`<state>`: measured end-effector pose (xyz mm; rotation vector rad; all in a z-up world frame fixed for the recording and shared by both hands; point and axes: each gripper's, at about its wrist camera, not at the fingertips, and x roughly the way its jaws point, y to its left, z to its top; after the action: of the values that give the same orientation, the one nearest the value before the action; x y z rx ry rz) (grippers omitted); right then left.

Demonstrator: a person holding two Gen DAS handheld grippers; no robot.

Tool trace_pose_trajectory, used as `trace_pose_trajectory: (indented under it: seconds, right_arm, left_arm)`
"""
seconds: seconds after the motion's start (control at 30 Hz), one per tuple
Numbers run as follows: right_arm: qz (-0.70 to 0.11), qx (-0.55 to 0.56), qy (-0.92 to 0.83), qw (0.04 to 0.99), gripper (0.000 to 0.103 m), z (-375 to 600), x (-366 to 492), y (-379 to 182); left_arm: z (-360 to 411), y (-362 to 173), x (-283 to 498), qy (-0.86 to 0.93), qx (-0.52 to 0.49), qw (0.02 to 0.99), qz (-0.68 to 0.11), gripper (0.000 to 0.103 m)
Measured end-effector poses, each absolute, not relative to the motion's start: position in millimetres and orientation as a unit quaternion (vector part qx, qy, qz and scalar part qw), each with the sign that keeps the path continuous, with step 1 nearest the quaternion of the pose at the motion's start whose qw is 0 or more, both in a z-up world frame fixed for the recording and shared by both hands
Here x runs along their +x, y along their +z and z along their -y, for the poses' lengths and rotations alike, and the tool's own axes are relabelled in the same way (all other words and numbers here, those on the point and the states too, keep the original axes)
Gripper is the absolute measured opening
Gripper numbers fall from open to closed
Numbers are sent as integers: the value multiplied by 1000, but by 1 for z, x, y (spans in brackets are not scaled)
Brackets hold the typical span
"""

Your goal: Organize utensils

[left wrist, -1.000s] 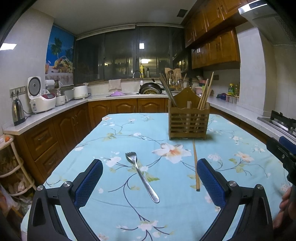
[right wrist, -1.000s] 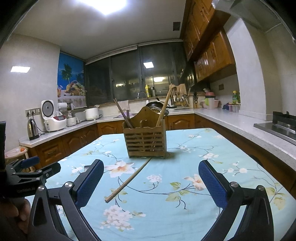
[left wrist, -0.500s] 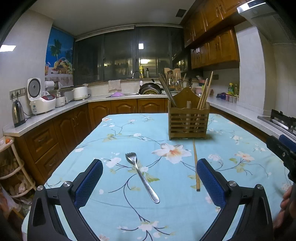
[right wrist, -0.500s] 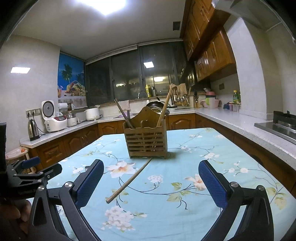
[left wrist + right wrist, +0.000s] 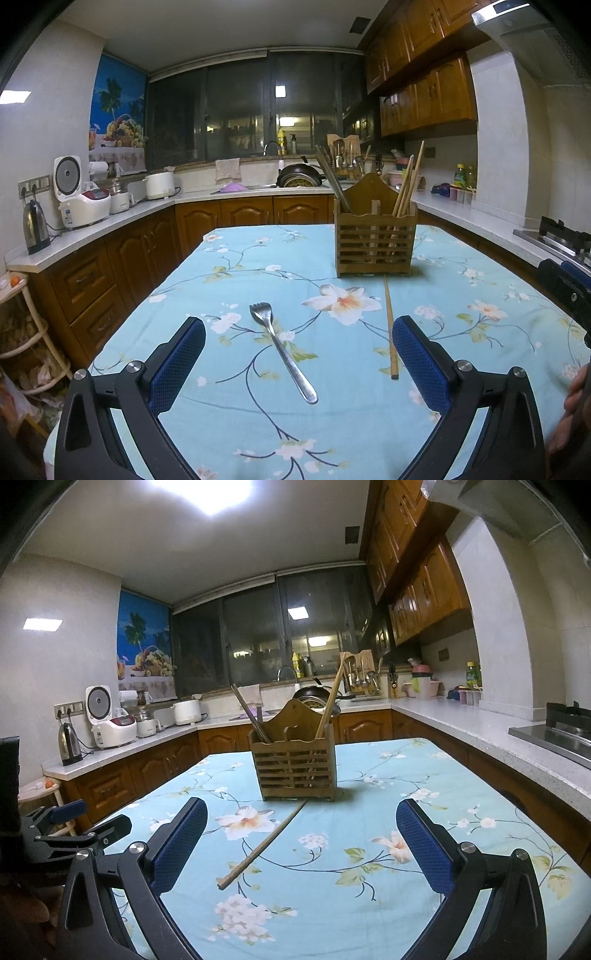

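Observation:
A metal fork [image 5: 282,349] lies on the floral tablecloth between the fingers of my left gripper [image 5: 298,349], which is open and empty above it. A single wooden chopstick [image 5: 389,330] lies to its right, pointing at the wooden utensil holder [image 5: 375,242]. The holder stands upright with several chopsticks in it. In the right wrist view my right gripper [image 5: 301,830] is open and empty, with the loose chopstick [image 5: 264,843] between its fingers and the holder [image 5: 293,770] beyond.
The table [image 5: 240,266] has a light blue flowered cloth. Kitchen counters with a kettle [image 5: 35,227], rice cooker [image 5: 79,197] and sink surround it. A stove [image 5: 557,238] is at the right. The left gripper shows at the left edge of the right wrist view [image 5: 70,830].
Both grippers stay open and nearly still. The right wrist view has shifted very slightly; the fork and chopstick have not moved.

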<state>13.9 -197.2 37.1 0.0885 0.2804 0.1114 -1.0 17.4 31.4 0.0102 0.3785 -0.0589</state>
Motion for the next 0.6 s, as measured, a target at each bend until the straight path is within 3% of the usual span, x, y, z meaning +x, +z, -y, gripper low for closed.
trace_pose_trajectory:
  seconds: [0.6]
  right_arm:
    - [-140, 45, 55, 988, 103, 197, 13, 38]
  left_arm:
    - [-21, 30, 0, -28, 6, 982, -188, 102]
